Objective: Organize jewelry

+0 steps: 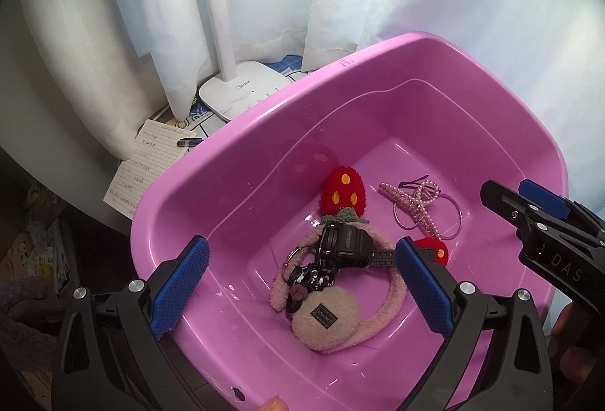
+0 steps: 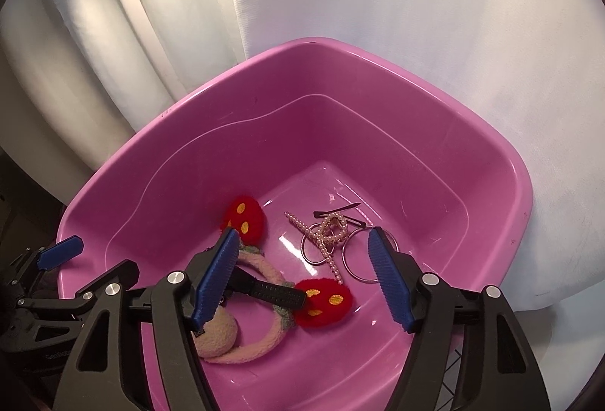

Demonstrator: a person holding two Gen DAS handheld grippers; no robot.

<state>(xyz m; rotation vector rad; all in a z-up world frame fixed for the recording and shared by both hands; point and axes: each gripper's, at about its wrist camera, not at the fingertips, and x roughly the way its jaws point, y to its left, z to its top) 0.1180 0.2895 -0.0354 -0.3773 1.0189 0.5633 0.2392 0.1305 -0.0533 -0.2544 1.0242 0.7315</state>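
Pink basin [image 1: 264, 131] mid-frame, left gripper [image 1: 302, 282] spread wide and empty above black watch [image 1: 348, 244] and plush headband [image 1: 329, 316], right gripper [image 2: 302, 278] open, empty, pearl clip [image 2: 325, 241] lying beyond it

White curtains [image 1: 124, 33] hang in folds across the back, brightly lit from behind. In front of them stands a white lamp base [image 1: 242, 91] with its pole rising up. Left of the base lies lined paper [image 1: 145, 165], perhaps a notepad, beside a dark pen [image 1: 190, 142].
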